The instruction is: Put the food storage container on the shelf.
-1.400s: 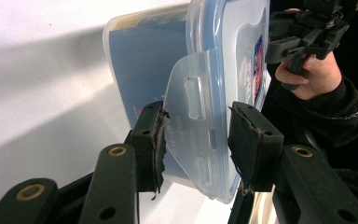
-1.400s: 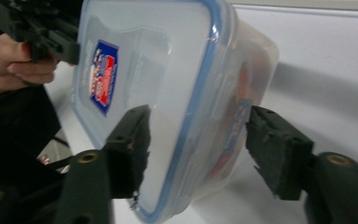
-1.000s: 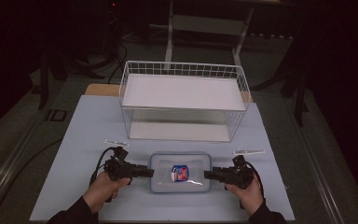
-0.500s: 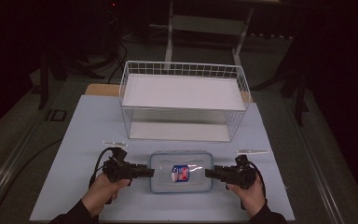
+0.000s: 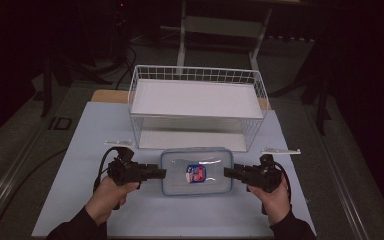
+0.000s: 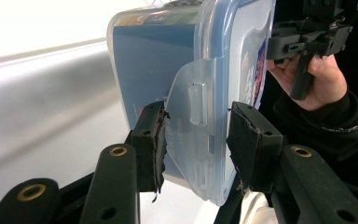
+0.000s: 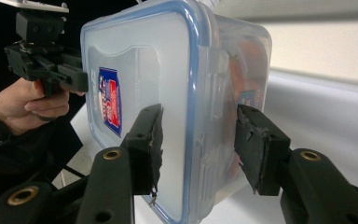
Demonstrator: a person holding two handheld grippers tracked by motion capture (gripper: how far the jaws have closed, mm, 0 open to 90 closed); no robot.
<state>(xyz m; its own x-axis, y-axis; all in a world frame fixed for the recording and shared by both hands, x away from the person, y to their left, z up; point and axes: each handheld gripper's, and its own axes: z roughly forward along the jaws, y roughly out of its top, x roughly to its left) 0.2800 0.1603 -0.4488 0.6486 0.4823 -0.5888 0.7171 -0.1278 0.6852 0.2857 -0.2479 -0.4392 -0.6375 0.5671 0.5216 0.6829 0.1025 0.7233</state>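
A clear plastic food box (image 5: pixel 180 167) with a blue-rimmed lid and a red and blue label (image 5: pixel 196 173) hangs level just above the table, in front of the wire basket. My left gripper (image 5: pixel 162 173) is shut on its left end and my right gripper (image 5: pixel 227 172) on its right end. In the left gripper view the pads (image 6: pixel 151 140) clamp the latch flap (image 6: pixel 193 107) and lid edge of the box (image 6: pixel 144 60). In the right gripper view my gripper (image 7: pixel 199 140) spans the end of the box (image 7: pixel 140 70), one pad over the lid and one under the body.
A white wire basket (image 5: pixel 195 76) with a white floor stands just behind the box. The pale blue table top (image 5: pixel 75 200) extends to both sides and to the front. Dark floor and stand legs lie beyond. The other gripper (image 6: pixel 307 32) (image 7: pixel 46 65) shows past the box in each gripper view.
The box and both grippers have risen a little and shifted toward the basket. Both grips stay the same.
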